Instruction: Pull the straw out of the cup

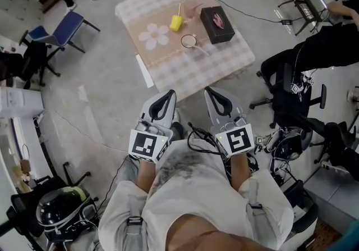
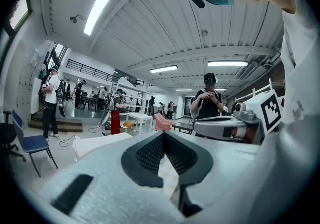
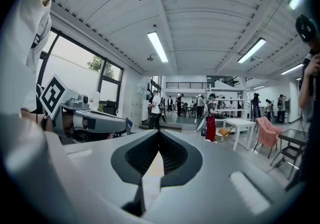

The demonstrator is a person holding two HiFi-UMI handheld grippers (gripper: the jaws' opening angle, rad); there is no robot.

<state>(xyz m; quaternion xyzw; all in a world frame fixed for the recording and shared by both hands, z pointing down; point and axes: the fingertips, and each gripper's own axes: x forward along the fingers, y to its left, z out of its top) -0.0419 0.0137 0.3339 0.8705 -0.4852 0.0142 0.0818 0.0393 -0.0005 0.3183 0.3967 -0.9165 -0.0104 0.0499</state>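
A small yellow cup (image 1: 176, 22) stands on the checked table (image 1: 224, 62) far ahead of me in the head view, with a thin straw (image 1: 179, 9) sticking up out of it. Both grippers are held close to my body, well short of the table. My left gripper (image 1: 170, 94) (image 2: 164, 134) has its jaws together at the tips with nothing between them. Beside it, my right gripper (image 1: 208, 91) (image 3: 159, 132) is also shut and empty. Neither gripper view shows the cup; both look level across the room.
On the table lie a black box (image 1: 217, 24), a flower-print mat (image 1: 154, 36) and a round clear ring (image 1: 189, 41). A blue chair (image 1: 61, 30) stands at left. An office chair (image 1: 291, 92) and a person in black (image 1: 331, 45) are at right. Cables cross the floor.
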